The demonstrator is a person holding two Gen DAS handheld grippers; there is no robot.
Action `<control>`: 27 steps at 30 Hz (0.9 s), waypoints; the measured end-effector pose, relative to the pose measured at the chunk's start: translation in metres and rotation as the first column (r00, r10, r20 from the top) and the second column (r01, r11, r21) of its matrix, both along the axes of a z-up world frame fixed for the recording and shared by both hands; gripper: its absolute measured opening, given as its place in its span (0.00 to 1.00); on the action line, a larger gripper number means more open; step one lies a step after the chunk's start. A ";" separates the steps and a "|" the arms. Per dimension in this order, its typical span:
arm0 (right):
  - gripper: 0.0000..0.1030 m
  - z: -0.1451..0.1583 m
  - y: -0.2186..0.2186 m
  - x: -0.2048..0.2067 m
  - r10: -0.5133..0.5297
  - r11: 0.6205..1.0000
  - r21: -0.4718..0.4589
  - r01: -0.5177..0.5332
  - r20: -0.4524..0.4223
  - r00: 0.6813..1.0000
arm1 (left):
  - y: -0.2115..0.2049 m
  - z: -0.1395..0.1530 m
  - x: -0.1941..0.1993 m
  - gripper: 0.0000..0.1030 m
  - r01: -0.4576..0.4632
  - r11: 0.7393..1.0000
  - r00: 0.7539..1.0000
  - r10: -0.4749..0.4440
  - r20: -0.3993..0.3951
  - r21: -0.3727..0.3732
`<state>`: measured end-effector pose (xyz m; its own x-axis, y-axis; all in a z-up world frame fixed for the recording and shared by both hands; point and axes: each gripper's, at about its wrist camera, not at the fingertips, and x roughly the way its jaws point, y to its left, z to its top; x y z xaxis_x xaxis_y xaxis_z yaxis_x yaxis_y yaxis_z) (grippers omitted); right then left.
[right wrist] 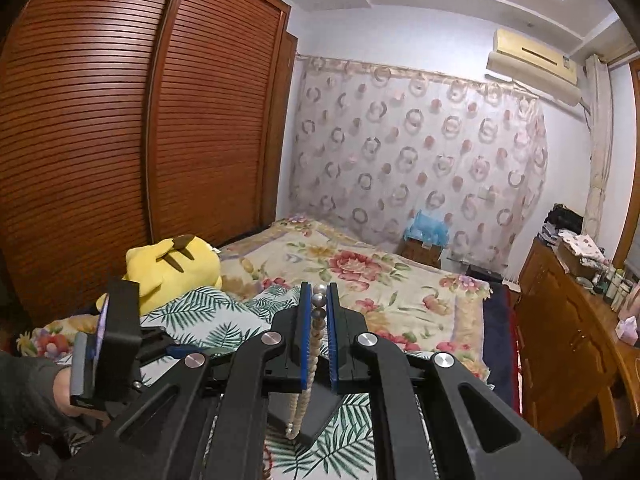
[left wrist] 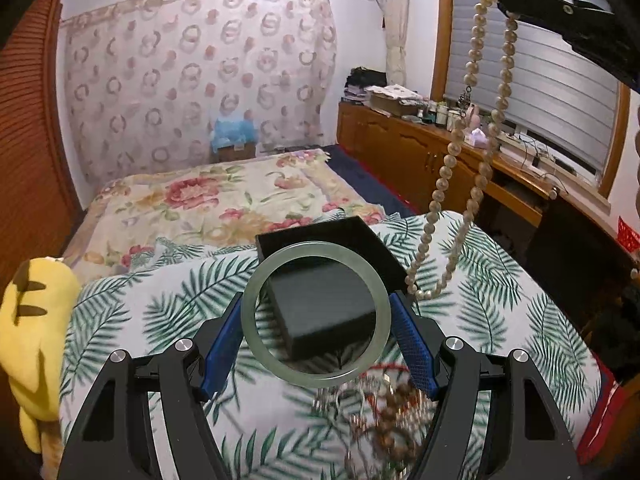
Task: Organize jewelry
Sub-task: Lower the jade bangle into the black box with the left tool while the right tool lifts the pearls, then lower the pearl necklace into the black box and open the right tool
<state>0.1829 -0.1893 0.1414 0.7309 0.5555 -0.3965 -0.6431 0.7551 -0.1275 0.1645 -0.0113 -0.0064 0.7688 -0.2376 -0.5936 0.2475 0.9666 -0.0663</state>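
Observation:
My left gripper (left wrist: 316,312) is shut on a pale green jade bangle (left wrist: 256,344), holding it upright above the leaf-print cover. Behind the bangle lies an open black jewelry box (left wrist: 344,240) with its black lid (left wrist: 320,320) in front. My right gripper (right wrist: 319,300) is shut on a pearl necklace (right wrist: 319,301) and holds it high; in the left wrist view the gripper (left wrist: 506,10) is at the upper right and the strand (left wrist: 448,168) hangs in a long loop down beside the box. A blurred heap of other jewelry (left wrist: 384,404) lies below the bangle.
A yellow plush toy (left wrist: 28,320) sits at the bed's left edge. A floral bedspread (left wrist: 224,196) lies beyond the box. A wooden sideboard (left wrist: 432,148) with clutter stands along the right under the window. A slatted wardrobe (right wrist: 120,120) is on the left.

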 end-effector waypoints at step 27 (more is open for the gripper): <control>0.08 -0.106 0.026 0.081 0.052 0.999 -0.003 -0.054 -0.233 0.971 | 0.008 -0.013 0.036 0.66 -0.013 1.000 0.999 0.012 -0.040 -0.016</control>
<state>0.2640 -0.1634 0.0358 0.5878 0.5864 -0.5573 -0.6948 0.7188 0.0236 0.2007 -0.0038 -0.0197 0.7475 -0.2379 -0.6202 0.2322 0.9683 -0.0916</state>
